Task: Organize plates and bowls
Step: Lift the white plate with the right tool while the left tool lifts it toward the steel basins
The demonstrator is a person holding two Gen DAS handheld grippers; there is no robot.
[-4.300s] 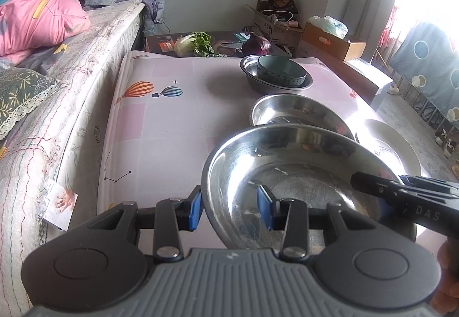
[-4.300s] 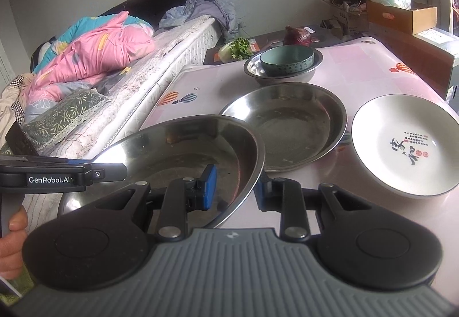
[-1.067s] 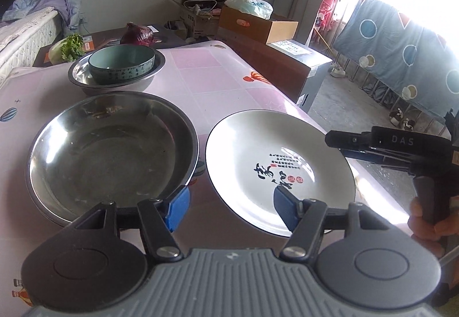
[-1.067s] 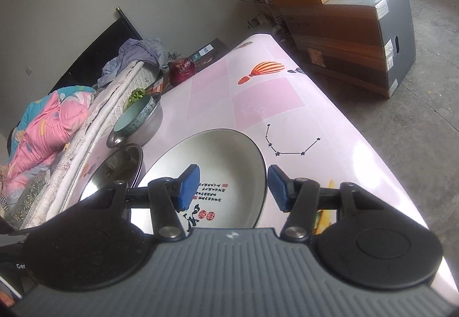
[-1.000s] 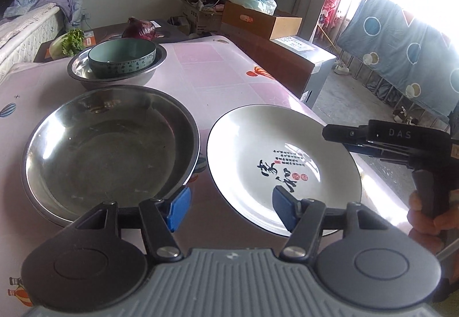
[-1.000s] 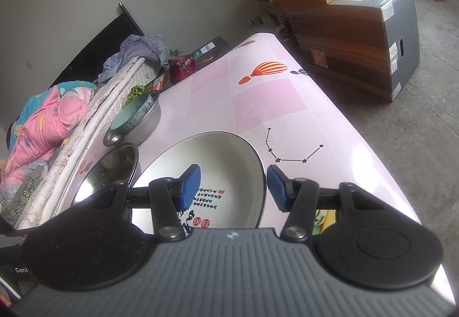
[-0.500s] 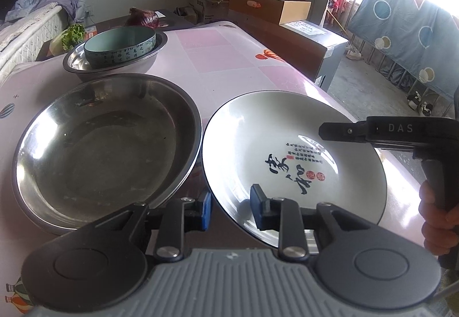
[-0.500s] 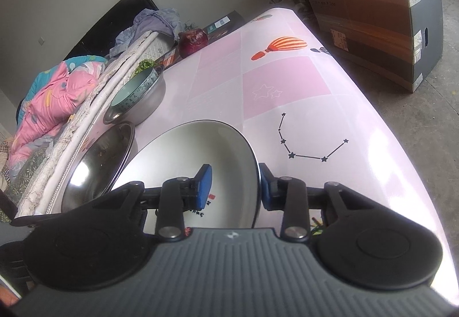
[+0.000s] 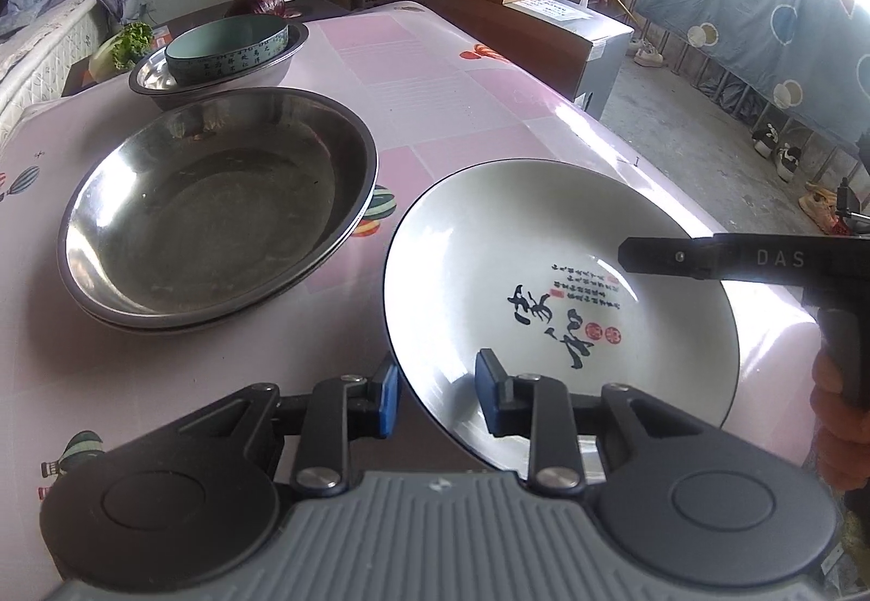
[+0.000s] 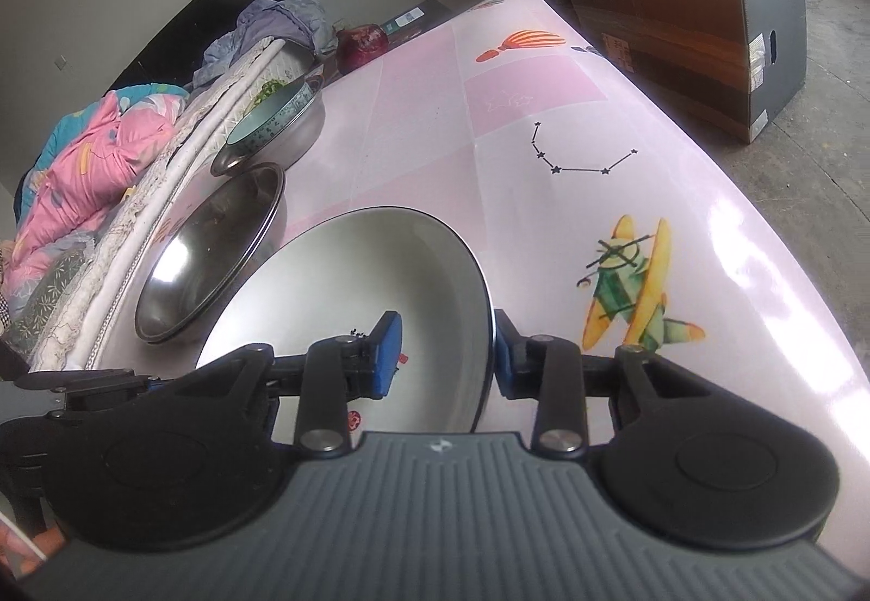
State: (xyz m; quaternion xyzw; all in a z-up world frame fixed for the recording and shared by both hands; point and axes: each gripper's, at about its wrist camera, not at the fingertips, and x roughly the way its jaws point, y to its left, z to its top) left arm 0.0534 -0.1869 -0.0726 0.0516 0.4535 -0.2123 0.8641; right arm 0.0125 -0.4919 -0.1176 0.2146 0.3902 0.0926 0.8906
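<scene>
Together, the left hand-held gripper (image 9: 437, 397) and right hand-held gripper (image 10: 446, 353) pinch opposite rims of the white ceramic plate with red-and-black calligraphy (image 9: 544, 285), steadying it beside the stacked steel basins (image 9: 217, 209).

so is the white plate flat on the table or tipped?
Tipped. The white plate has its near edge raised between both hand-held grippers, and its far rim sits low near the table.

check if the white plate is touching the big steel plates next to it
Apart. In the left wrist view, a strip of pink tablecloth shows between the white plate rim and the stacked steel plates.
</scene>
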